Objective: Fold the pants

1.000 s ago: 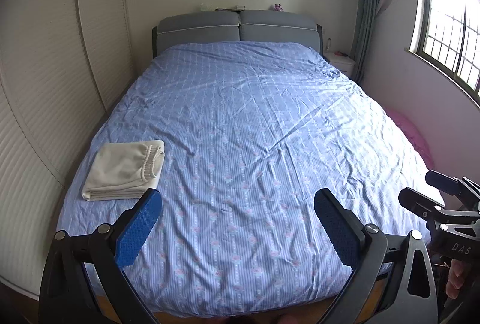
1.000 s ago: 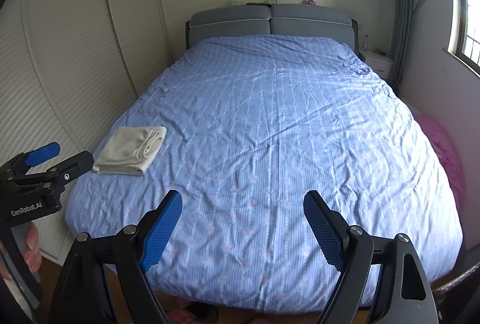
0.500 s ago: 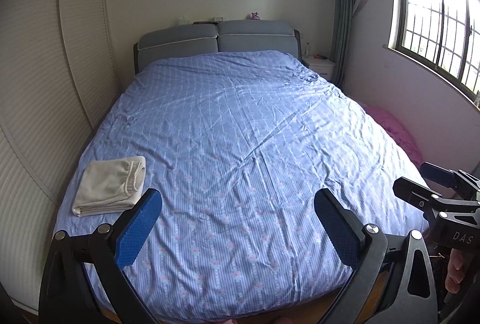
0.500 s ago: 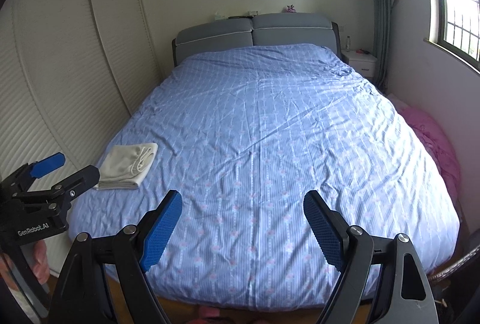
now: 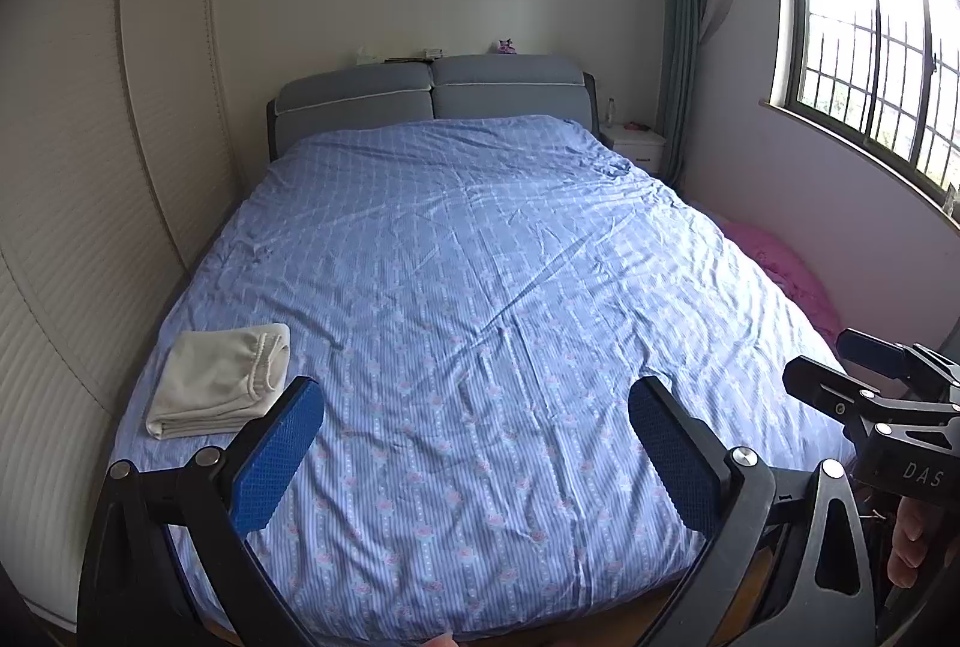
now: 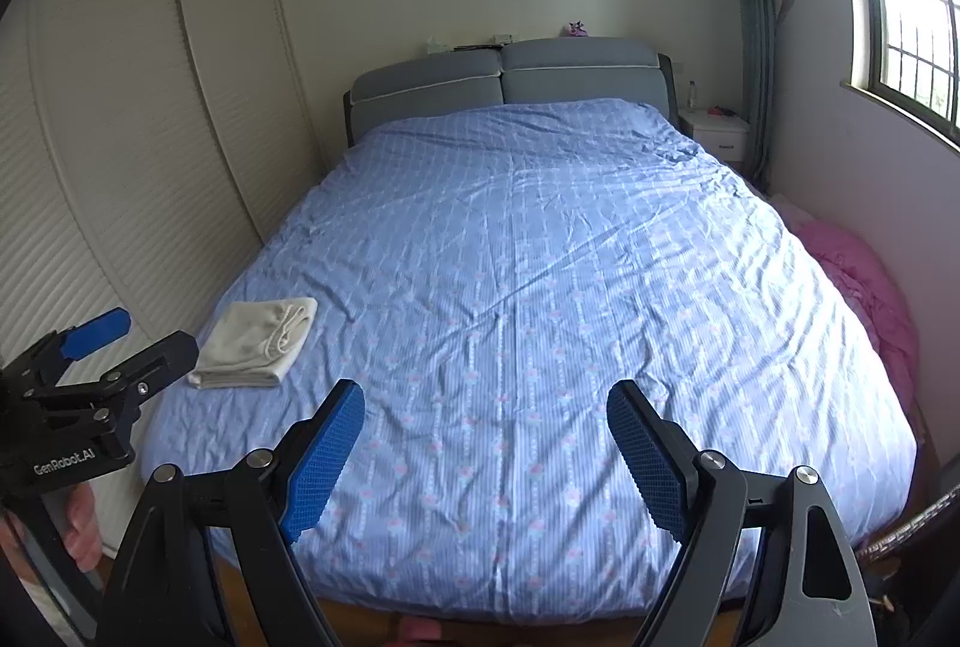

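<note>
Both tongs, left (image 5: 474, 443) and right (image 6: 486, 443), spread, empty. Probably done: leave folded pants (image 5: 219, 380) on bed (image 5: 510, 287) undisturbed.

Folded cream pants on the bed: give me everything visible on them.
The cream-white folded pants look like soft knit fabric, folded into a compact, roughly rectangular bundle of several layers. A gathered elastic waistband faces the bed's middle, its opening curled into view. They lie flat on the blue patterned bedsheet, near the foot corner on the wardrobe side. Only the sheet touches them; the left gripper and right gripper are both open, held clear.
</note>
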Motion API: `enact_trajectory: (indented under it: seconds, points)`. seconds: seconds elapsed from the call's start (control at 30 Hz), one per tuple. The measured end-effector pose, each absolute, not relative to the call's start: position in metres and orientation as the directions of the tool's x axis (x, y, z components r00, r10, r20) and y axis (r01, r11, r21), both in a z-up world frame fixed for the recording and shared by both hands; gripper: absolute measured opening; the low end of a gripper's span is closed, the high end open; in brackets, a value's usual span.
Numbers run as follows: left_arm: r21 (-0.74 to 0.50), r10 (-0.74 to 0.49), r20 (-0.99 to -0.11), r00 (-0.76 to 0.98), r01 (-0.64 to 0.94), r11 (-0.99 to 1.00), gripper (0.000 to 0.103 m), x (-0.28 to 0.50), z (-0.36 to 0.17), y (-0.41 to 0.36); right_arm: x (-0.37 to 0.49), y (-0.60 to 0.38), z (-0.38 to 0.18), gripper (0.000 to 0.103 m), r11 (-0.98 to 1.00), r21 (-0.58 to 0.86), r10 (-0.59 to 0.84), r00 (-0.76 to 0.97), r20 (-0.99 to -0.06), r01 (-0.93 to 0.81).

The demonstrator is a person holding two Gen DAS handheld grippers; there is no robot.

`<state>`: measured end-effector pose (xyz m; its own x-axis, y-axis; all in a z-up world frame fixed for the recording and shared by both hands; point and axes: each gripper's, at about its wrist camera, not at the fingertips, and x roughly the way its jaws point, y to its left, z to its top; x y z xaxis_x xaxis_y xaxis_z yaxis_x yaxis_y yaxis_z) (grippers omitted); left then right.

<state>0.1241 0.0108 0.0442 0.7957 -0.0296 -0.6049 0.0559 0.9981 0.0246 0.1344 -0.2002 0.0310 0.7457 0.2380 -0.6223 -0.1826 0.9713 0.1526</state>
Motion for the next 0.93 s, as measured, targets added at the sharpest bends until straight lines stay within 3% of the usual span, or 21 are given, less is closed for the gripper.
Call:
enact_trajectory:
  seconds: [0.93]
  points:
    - [0.019, -0.059, -0.594, 0.802, 0.087, 0.996, 0.103, 0.118, 0.052, -0.008, 0.124, -0.214, 0.04, 0.084, 0.974, 0.154, 0.226, 0.764, -0.604, -0.167]
